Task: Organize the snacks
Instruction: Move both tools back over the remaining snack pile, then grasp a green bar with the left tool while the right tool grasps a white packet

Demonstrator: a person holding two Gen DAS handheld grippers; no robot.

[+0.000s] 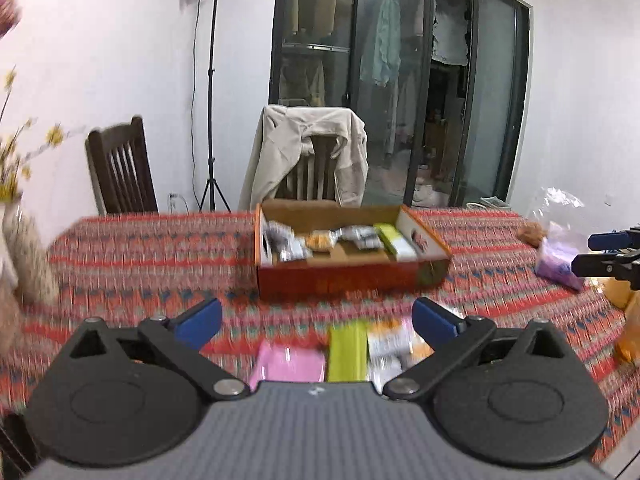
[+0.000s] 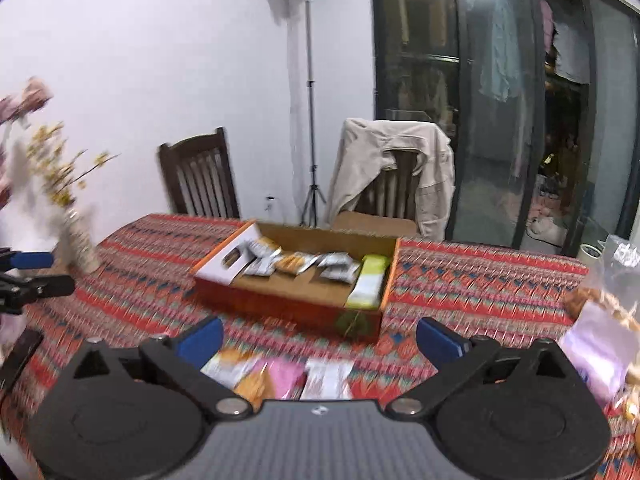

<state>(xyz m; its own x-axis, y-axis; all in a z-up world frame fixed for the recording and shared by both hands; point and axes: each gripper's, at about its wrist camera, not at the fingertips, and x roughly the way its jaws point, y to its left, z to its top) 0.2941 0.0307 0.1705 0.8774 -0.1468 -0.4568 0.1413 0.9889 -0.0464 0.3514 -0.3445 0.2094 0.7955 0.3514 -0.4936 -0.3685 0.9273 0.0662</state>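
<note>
An open cardboard box sits mid-table and holds several snack packets, among them a yellow-green pack. My left gripper hangs open above loose snacks near the front edge: a pink packet, a green pack and a white-orange packet. Nothing sits between its blue pads. My right gripper is open too, over an orange-white packet, a pink packet and a white packet. Each gripper shows at the edge of the other's view.
The table wears a red patterned cloth. A vase of yellow flowers stands at the left. Plastic bags with snacks lie at the right. Two chairs, one draped with a beige jacket, stand behind.
</note>
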